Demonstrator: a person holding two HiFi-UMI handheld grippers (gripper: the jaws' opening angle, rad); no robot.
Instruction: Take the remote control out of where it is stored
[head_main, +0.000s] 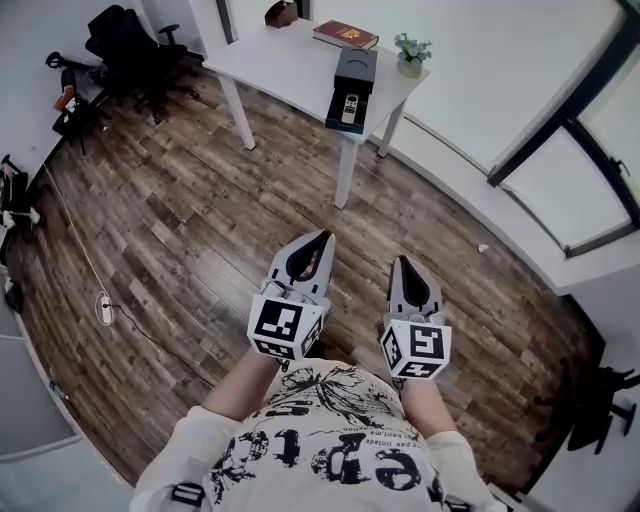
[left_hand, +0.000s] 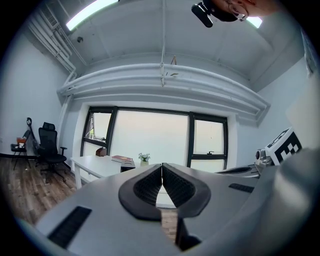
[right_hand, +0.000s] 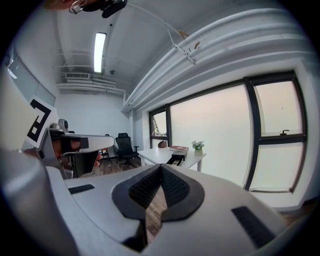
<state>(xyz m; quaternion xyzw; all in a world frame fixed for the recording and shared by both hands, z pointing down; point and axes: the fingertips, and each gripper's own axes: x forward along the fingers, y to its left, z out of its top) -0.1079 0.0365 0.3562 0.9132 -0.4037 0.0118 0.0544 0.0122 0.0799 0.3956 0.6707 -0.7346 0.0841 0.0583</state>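
We hold both grippers close in front of our body, pointing forward and slightly down. The left gripper has its jaws pressed fully together with nothing between them, and its own view shows the ribbed pads meeting along one line. The right gripper is the same, jaws together and empty. Below and just ahead of both lies bare wooden floor. Well ahead, roughly on a line between the two grippers, stands a white table. At its near edge a black box has its tray pulled out toward us, and the remote lies lengthwise in that tray, uncovered. Beyond the box sit a book, to the left of it, and a small plant, to the right. The reach has not begun, so we judge the step in hand to be the approach. To do it well, we would walk up until the tray sits just under the grippers, spread one gripper's jaws before lowering it, and bring it down from above with the jaws across the remote's narrow width. We would close near its middle, keep the jaw tips off the tray walls, then lift straight up. The other gripper could steady the box if it starts to slide.
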